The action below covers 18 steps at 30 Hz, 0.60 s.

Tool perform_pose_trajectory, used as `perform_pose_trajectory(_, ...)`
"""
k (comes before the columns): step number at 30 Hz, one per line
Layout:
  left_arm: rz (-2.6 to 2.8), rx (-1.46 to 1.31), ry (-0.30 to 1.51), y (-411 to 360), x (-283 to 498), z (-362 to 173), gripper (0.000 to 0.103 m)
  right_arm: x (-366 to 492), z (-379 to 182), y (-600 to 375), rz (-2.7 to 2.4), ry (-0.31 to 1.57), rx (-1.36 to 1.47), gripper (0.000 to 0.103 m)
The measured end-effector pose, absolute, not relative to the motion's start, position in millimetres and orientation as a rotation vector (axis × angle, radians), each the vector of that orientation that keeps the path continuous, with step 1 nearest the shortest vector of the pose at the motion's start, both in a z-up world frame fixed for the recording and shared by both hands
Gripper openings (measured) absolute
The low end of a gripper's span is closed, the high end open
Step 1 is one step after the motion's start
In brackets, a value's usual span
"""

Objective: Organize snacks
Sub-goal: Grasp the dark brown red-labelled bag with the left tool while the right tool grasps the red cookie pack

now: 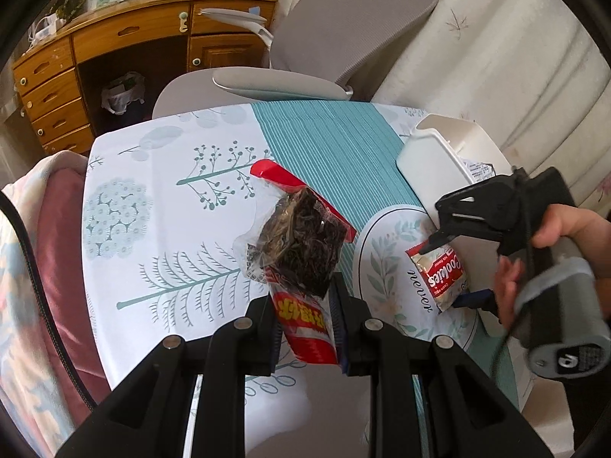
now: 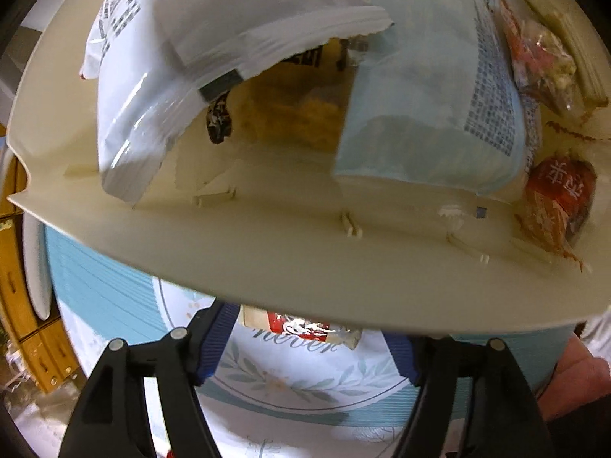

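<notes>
A: Left gripper (image 1: 305,328) is clamped on the red pack (image 1: 301,267), lifted clear of the tabletop (image 1: 160,198) for carrying to the bin (image 1: 431,156)

B: And the right gripper (image 1: 445,267)?

A: Jaws apart, straddling the cookies (image 1: 439,274) beside the bin near the right edge, not yet gripping

B: Bin's already holding packets

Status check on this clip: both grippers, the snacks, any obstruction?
Left gripper shut on red snack packet, lifted. Right gripper open over cookies packet on the table. White bin rim close beside; several packets inside.
</notes>
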<state>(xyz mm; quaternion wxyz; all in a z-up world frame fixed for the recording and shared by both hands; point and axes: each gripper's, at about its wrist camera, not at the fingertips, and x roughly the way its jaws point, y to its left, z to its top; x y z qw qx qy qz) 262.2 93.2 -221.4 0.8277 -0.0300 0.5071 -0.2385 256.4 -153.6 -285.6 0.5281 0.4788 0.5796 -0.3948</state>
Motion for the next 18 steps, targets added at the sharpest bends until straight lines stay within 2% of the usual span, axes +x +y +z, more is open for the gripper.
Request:
perform_pose_trajectory(7,-0.494,-0.076,1.074,100,259,-217,0.020,270,-283,-144,-0.993,1.358,1.073,0.072)
perform_pose_trajectory(9,-0.491,-0.082,1.070,102,258,-214,0.020,267,-282,-142,-1.006,1.339,1.070,0.069)
perform_pose_trajectory(11,-0.491,-0.085,1.067,103,257,-210,0.020,261,-279,-138,-1.010,1.324,1.051,0.061)
perform_pose_trajectory(14,-0.498,-0.090,1.060,104,255,-206,0.020,254,-275,-130,-0.988,1.312,1.009,0.054)
perform_pose_trajectory(18,-0.499,-0.092,1.051,104,252,-199,0.020,234,-273,-126,-0.914,1.294,0.977,0.051)
